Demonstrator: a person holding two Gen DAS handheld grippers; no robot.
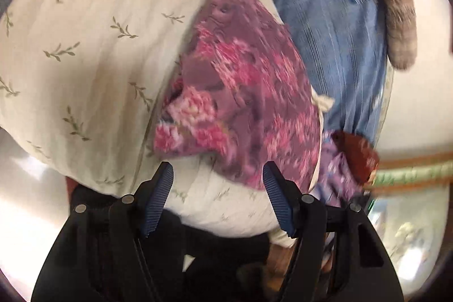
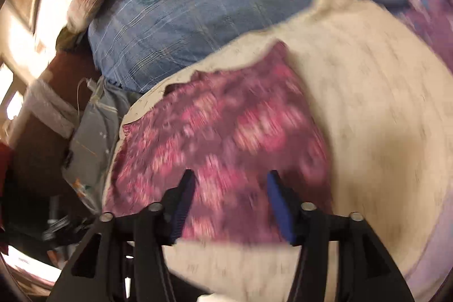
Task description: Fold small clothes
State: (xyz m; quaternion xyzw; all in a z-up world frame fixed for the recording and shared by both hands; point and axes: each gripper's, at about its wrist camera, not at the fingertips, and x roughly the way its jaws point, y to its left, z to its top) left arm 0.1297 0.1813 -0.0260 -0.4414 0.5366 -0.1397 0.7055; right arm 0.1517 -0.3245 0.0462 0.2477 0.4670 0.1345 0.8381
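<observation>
A: Item: pink floral garment point(image 1: 240, 92), small, lying on the cream leaf-print pillow point(image 1: 85, 53) beside the blue cushion point(image 1: 325, 33).

B: Handling?

A: Likely light, limp, prone to bunching; take it at a hem corner.

B: Claws?

A: Left claw point(image 1: 218, 177) wide, empty, at its near edge. Right claw point(image 2: 230, 183) wide, empty, over it.

Blue cushion point(image 1: 325, 27) behind floral garment point(image 1: 243, 92).

The left gripper point(image 1: 218, 174) is built of matte black angular arms with ribbed blue pads point(image 1: 160, 198). Round silver pivot pins are fitted at the linkages. The right gripper point(image 2: 230, 183) is finished identically.
</observation>
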